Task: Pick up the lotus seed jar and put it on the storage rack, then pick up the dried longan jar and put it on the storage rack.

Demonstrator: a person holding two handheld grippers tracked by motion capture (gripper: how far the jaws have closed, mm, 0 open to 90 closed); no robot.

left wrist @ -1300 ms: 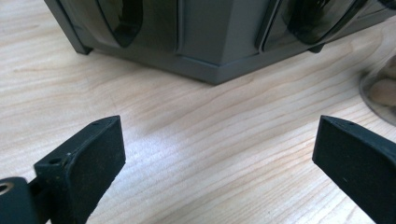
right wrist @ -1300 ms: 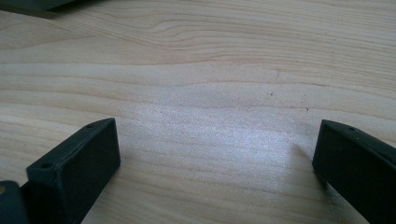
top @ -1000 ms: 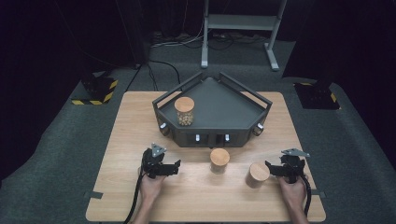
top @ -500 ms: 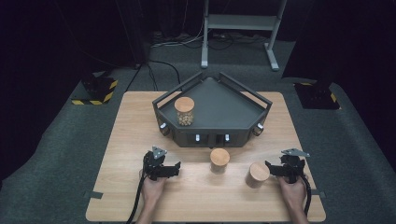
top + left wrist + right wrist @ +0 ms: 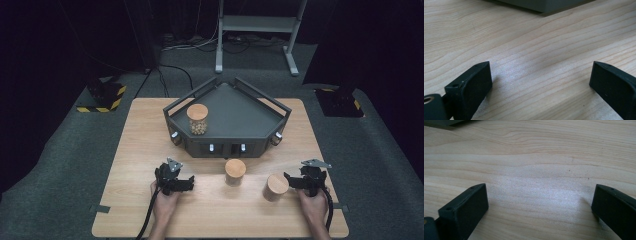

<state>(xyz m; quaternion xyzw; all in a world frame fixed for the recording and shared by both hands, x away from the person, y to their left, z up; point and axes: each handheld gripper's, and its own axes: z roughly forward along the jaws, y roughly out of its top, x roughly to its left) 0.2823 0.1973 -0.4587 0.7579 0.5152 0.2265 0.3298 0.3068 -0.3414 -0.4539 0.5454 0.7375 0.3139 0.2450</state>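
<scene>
Nothing's shifted vs a sec ago: both hands parked, jars same spots. Left tongs (image 5: 186, 183) and right tongs (image 5: 291, 179) gape wide, empty, low over the bench (image 5: 125, 200). Right jar (image 5: 276, 187) sits just beside the right tongs, middle jar (image 5: 235, 172) in front of the tray (image 5: 227, 146). Prob. light but glass-walled w/ wooden lid, so slick and breakable; I'd grip mid-body, not the lid.

The table (image 5: 125, 210) is pale wood with a fine grain and a soft satin sheen, the tray (image 5: 235, 112) looks like dark matt metal, the jars carry smooth wooden lids (image 5: 197, 110), and the floor (image 5: 60, 165) is rough grey carpet.
</scene>
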